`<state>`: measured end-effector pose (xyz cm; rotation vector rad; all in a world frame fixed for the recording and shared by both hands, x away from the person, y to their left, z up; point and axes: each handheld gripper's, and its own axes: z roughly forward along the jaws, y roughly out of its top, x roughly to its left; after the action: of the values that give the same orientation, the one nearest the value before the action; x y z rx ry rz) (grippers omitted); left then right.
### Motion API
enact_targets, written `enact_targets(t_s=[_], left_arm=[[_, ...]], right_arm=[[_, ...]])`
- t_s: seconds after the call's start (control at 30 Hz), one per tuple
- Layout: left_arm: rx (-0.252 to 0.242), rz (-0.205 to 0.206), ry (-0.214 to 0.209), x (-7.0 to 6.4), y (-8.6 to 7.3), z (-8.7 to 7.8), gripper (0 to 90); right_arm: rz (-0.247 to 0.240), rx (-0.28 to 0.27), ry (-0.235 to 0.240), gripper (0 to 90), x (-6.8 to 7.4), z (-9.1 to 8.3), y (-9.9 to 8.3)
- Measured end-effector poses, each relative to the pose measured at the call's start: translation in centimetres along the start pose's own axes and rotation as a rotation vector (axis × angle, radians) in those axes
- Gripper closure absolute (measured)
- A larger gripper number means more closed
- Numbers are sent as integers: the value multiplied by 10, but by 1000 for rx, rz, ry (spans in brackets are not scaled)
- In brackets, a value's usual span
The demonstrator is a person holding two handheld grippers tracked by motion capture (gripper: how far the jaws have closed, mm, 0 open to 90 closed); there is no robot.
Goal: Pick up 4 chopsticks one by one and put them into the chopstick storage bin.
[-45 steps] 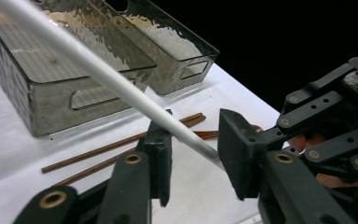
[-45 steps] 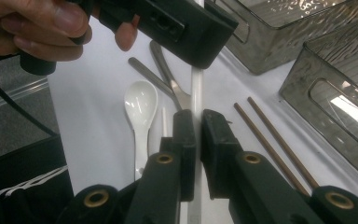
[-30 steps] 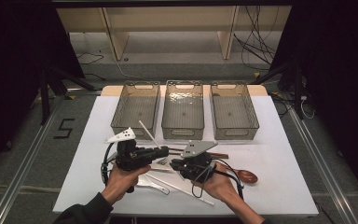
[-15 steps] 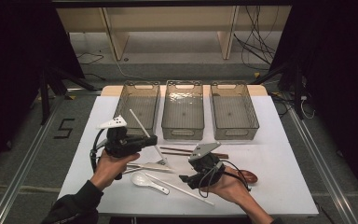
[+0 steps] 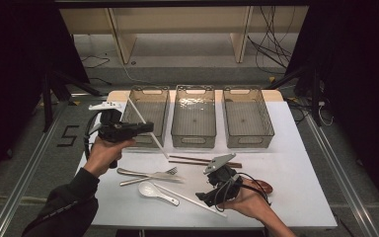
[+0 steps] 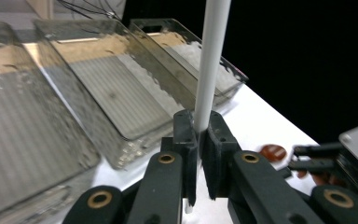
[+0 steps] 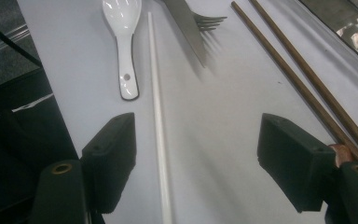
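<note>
Left gripper (image 5: 145,128) clamped on white chopstick (image 5: 145,126) mid-shaft, held over left bin (image 5: 145,116) at 10 o'clock. Right gripper (image 7: 196,154) jaws wide, second white chopstick (image 7: 157,112) between them on table (image 5: 296,173) — light, stiff, slick; pinch mid-length.

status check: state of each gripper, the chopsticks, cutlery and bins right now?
left gripper: shut on white chopstick, lifted near the left bin
right gripper: open, low over the table
second white chopstick: flat on table, between right gripper's jaws
brown chopsticks: flat, side by side
spoon: flat on table
fork: flat on table
three bins: look empty
</note>
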<state>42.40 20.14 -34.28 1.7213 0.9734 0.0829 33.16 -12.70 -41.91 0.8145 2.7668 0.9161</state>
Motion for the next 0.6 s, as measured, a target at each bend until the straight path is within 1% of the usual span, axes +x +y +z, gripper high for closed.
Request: enact_targets(t_s=[0.03, 0.17, 0.3, 0.47, 0.6], left_arm=[[-3, -4, 9, 3, 3, -1, 843], [-13, -19, 34, 13, 16, -4, 843], [-14, -29, 74, 23, 28, -5, 843], [-16, -60, 118, 39, 35, -3, 842], [-18, -70, 139, 48, 41, -1, 843]], right_arm=[[6, -2, -1, 283, 0, 0, 0], [5, 7, 1, 280, 2, 0, 0], [2, 3, 6, 277, 3, 0, 0], [-6, -1, 18, 273, 3, 1, 0], [-6, -1, 20, 271, 3, 0, 0]])
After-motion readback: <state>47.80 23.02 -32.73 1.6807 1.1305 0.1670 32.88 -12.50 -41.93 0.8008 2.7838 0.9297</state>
